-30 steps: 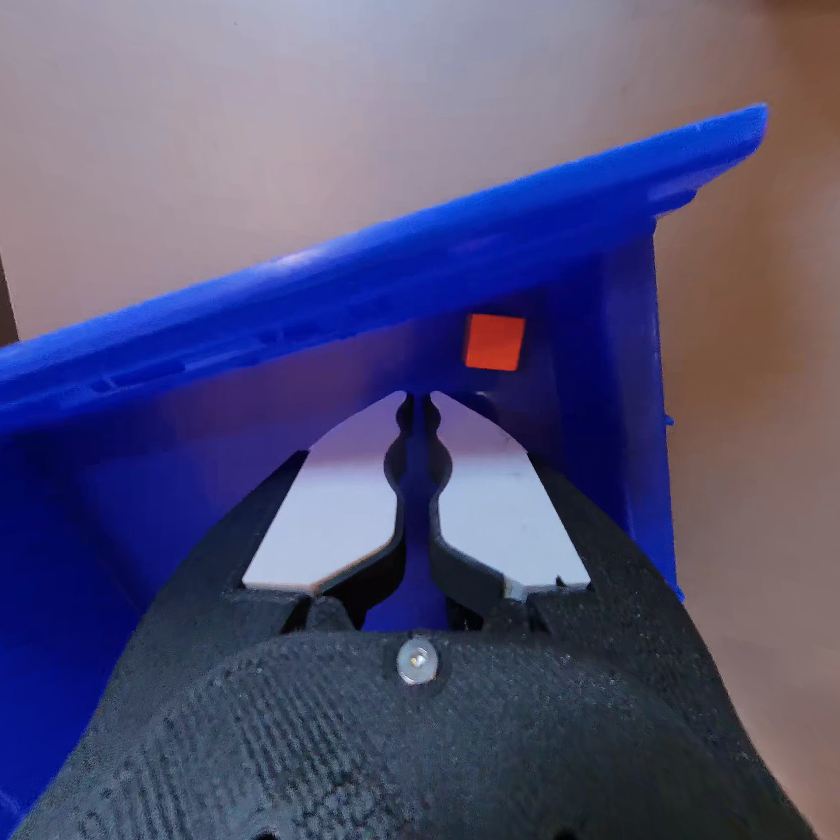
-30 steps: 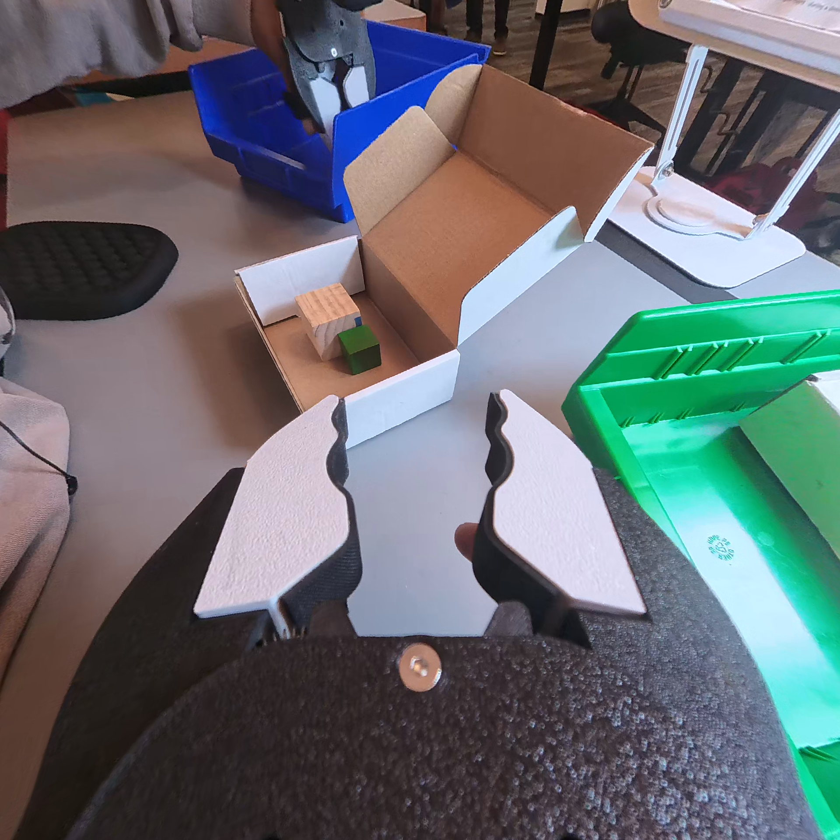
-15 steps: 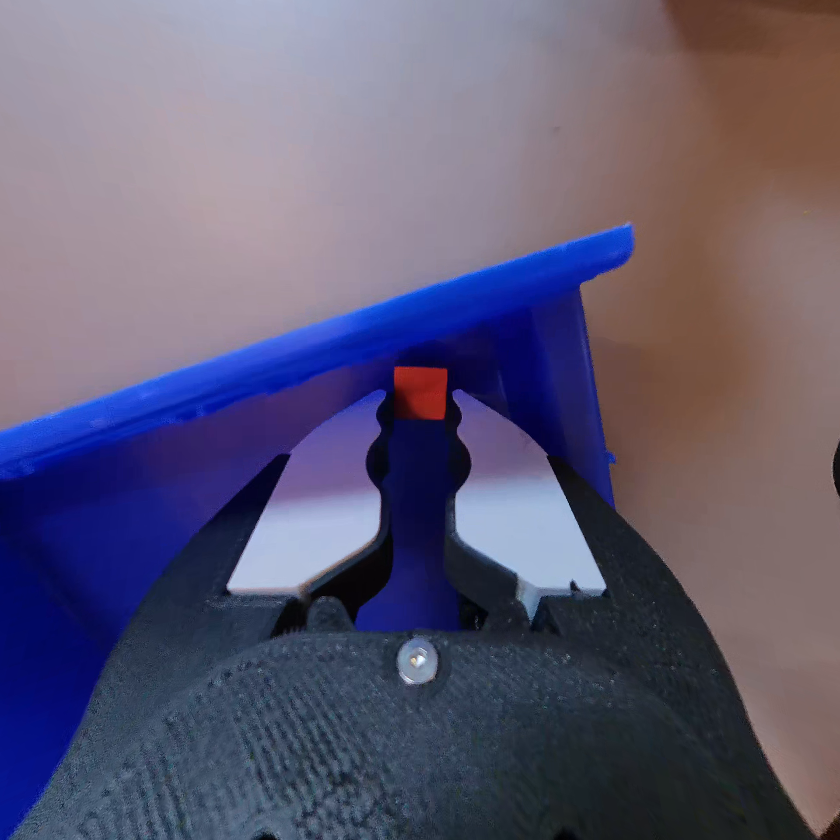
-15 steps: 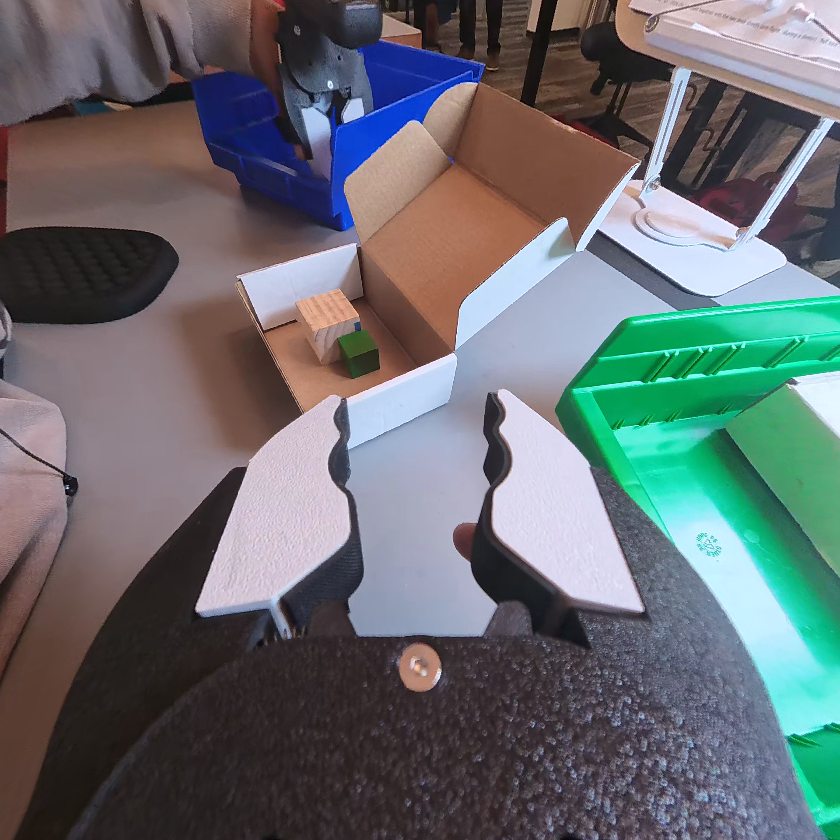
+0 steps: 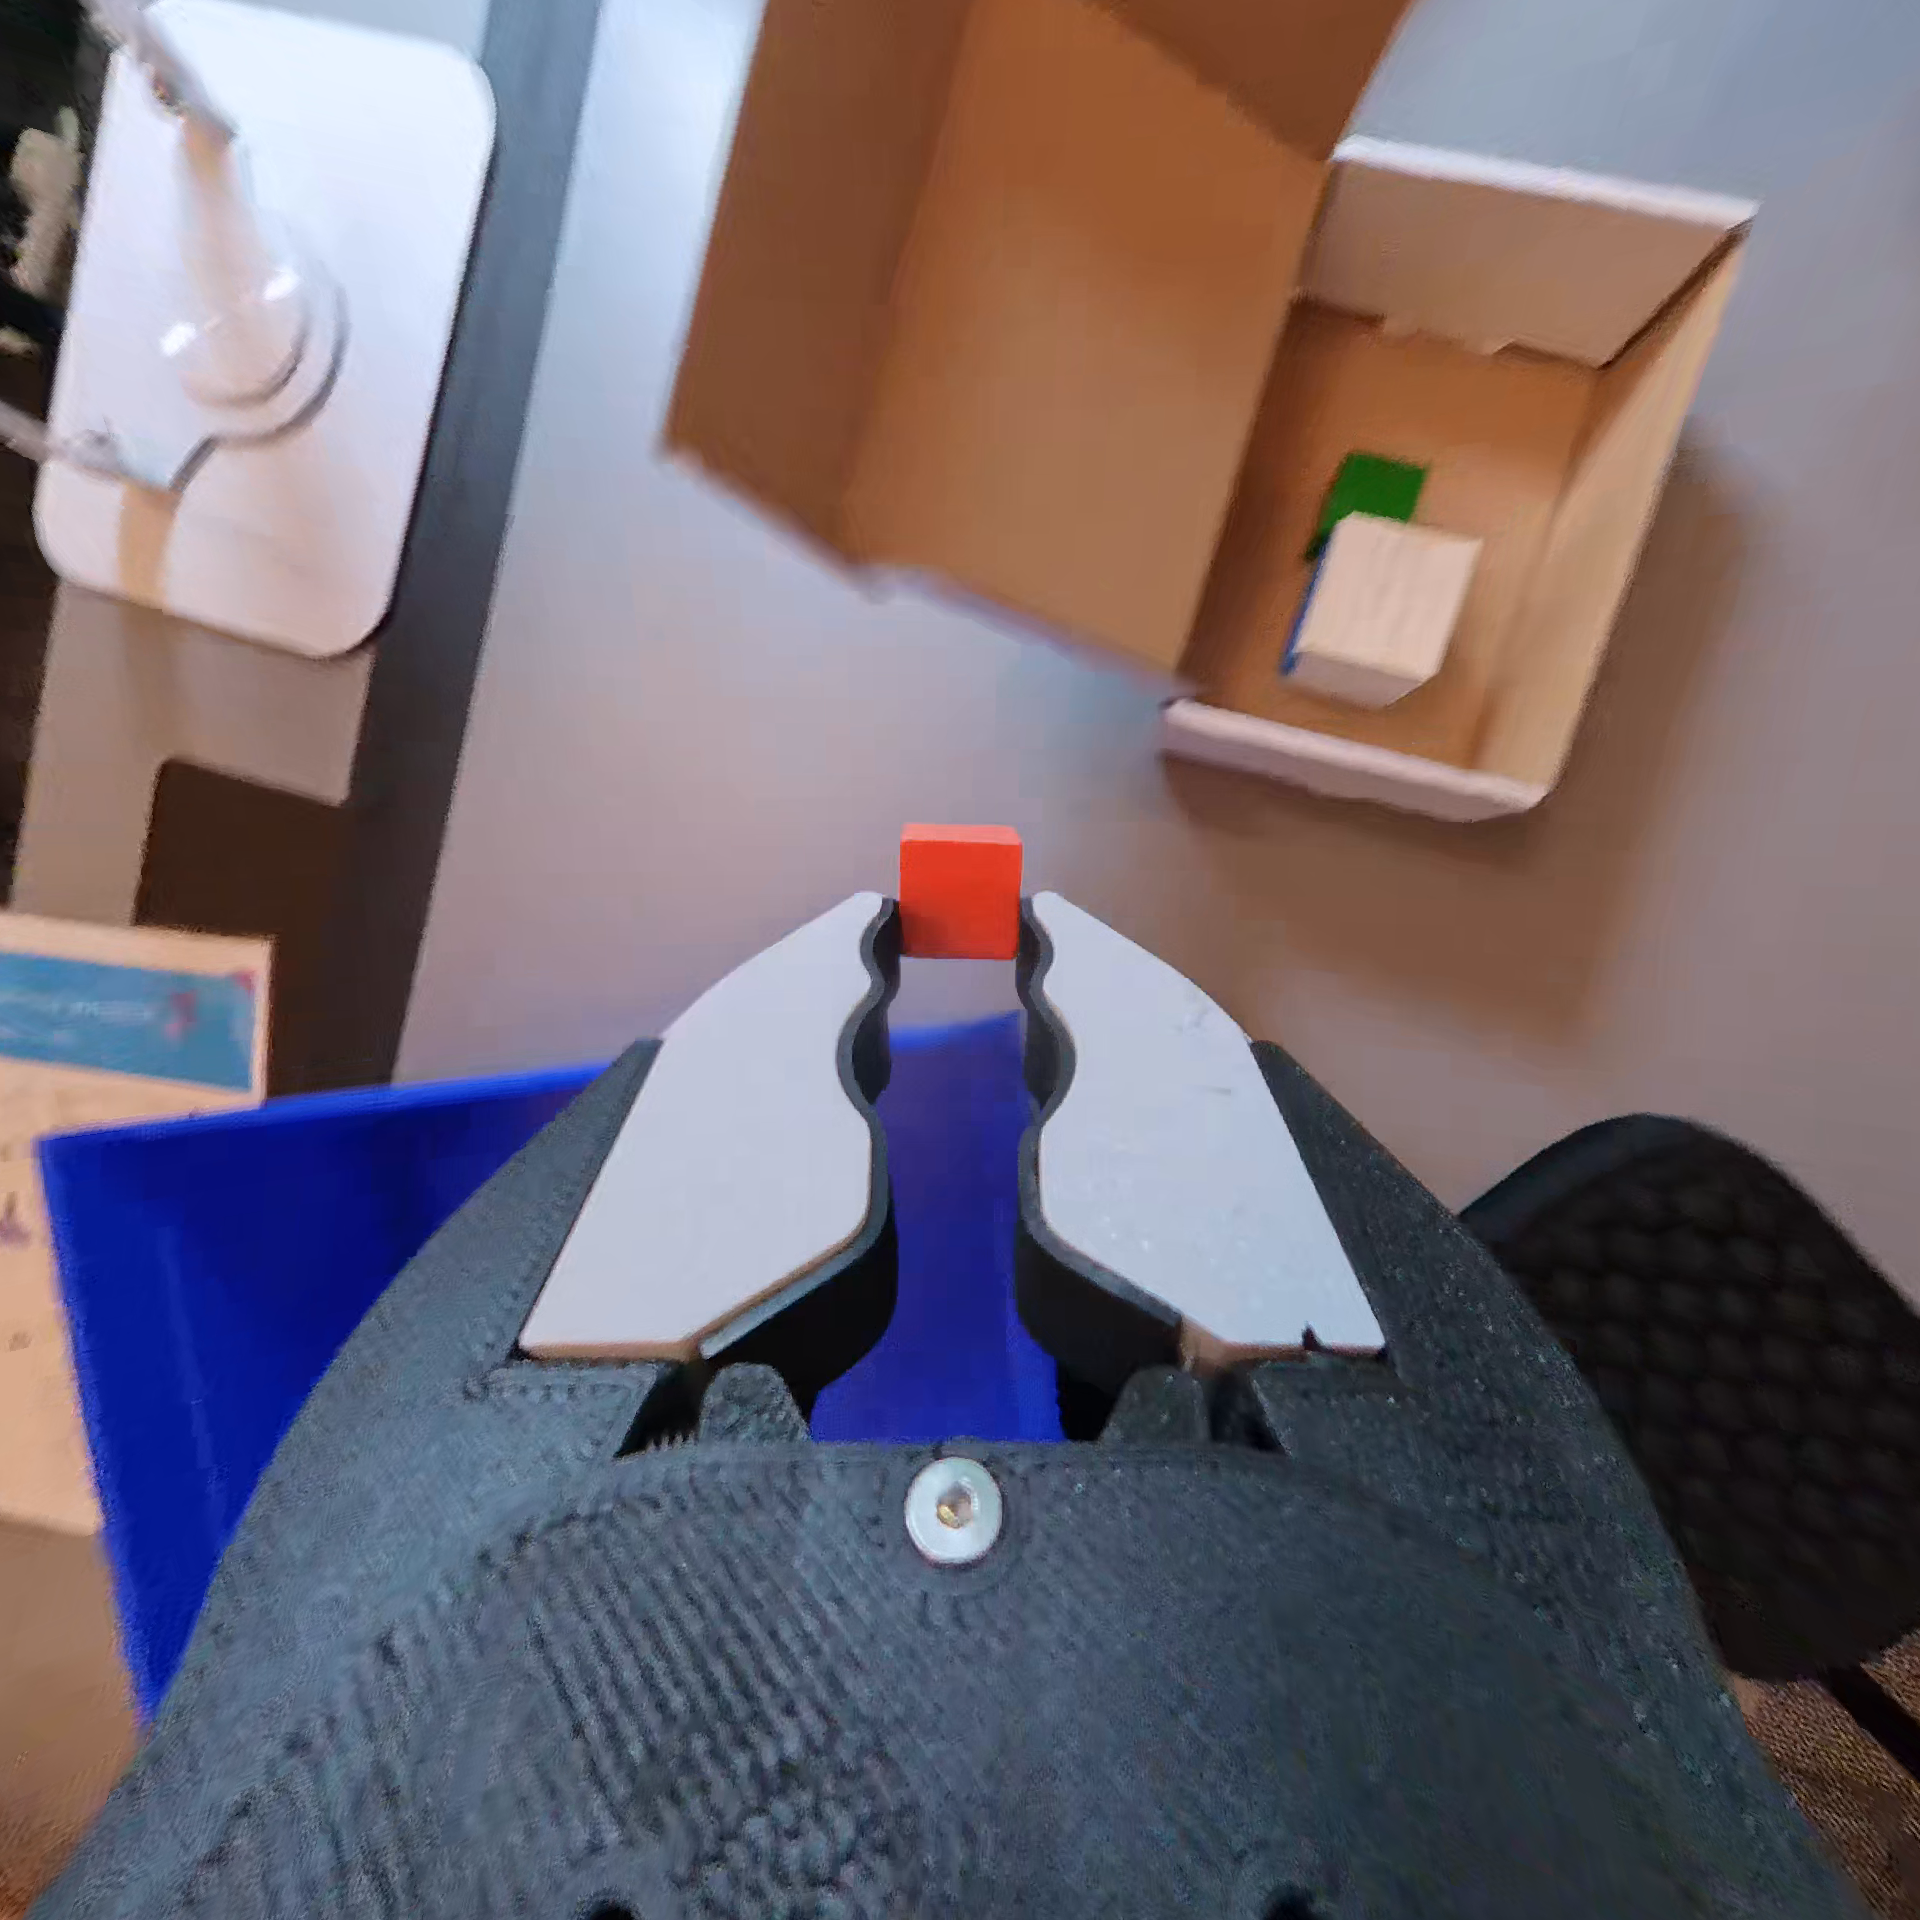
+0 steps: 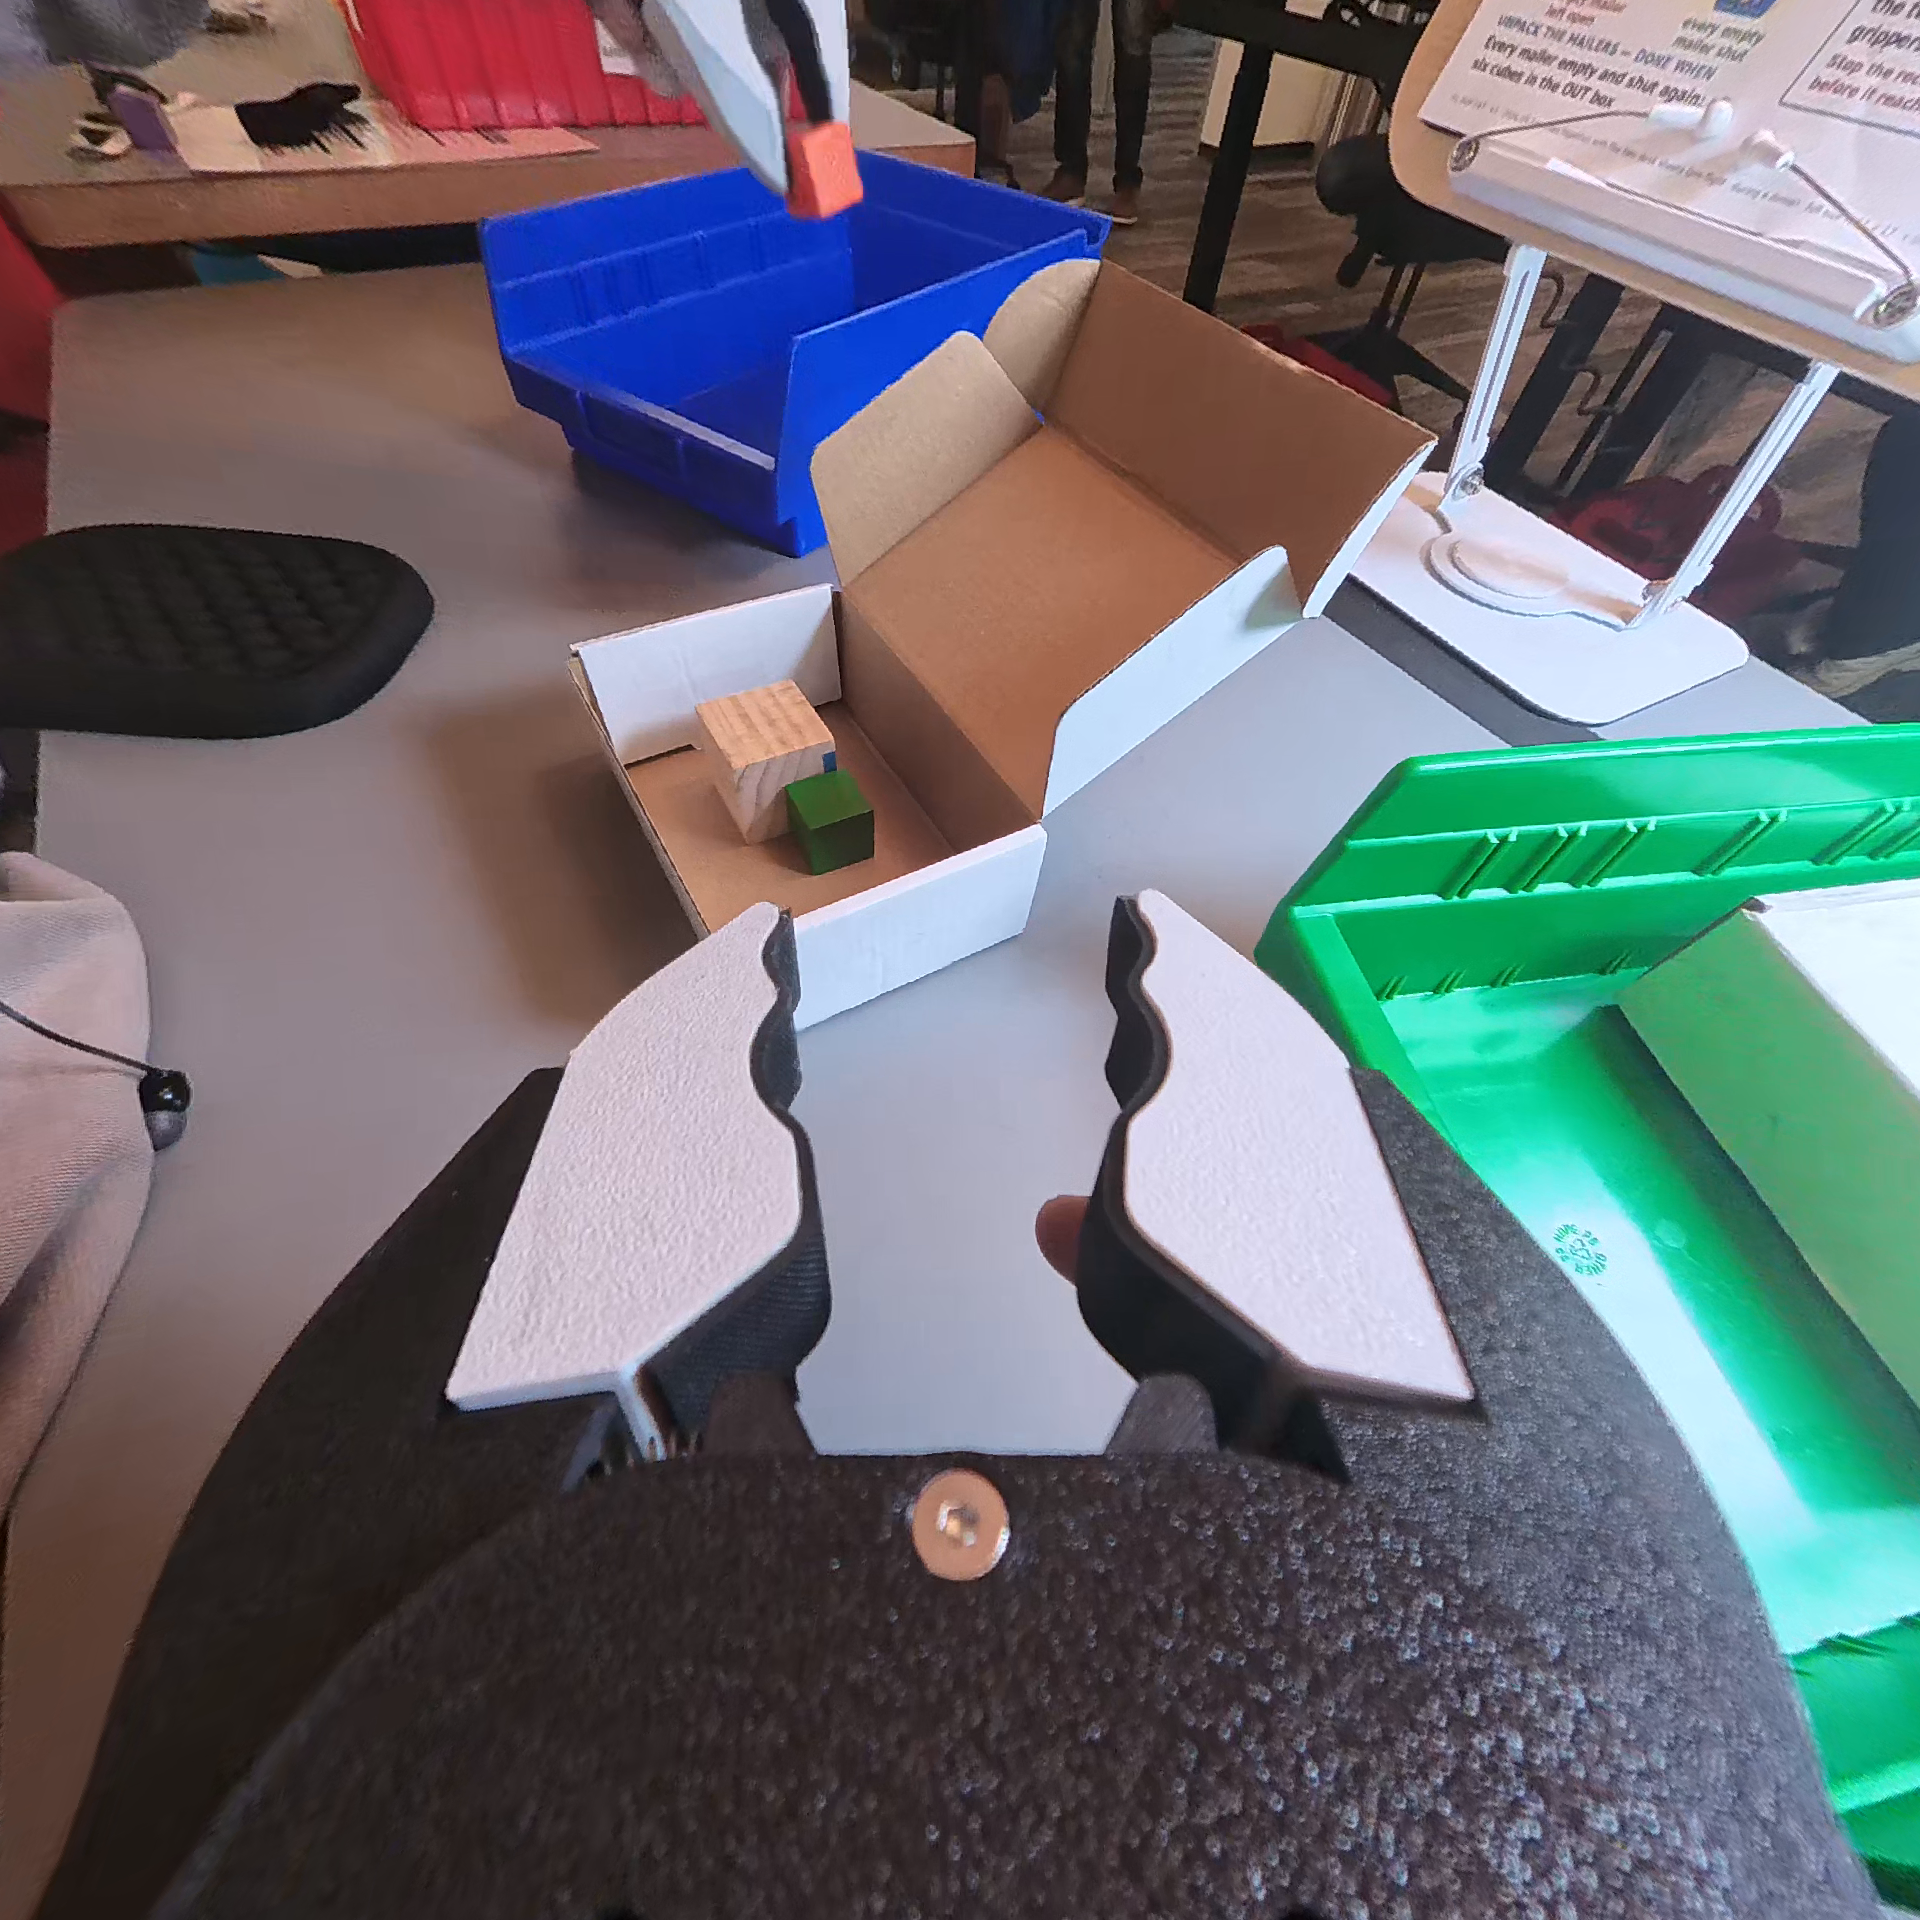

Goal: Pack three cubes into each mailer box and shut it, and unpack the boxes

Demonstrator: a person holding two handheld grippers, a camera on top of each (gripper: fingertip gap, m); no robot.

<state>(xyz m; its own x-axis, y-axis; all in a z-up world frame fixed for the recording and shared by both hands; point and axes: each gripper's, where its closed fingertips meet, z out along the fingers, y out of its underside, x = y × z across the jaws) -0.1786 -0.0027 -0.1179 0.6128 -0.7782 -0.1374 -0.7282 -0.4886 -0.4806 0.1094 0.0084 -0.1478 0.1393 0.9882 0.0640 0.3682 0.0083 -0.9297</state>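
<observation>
I am holding the red cube (image 5: 958,891) pinched at the very tips of the left gripper (image 5: 958,935), its jaws narrowed onto it, and I am hanging it in the air above the blue bin (image 6: 727,343) at the far side of the counter (image 6: 312,935). The open mailer box (image 5: 1455,582) is lying ahead and to the right of those jaws, so the left gripper is the one serving it. Inside, a wooden cube (image 6: 767,750) and a green cube (image 6: 828,821) are touching; a blue sliver behind them is too hidden to identify. The right gripper (image 6: 954,977) is idling with jaws wide and empty, near the box's front wall, beside the green bin (image 6: 1558,862).
</observation>
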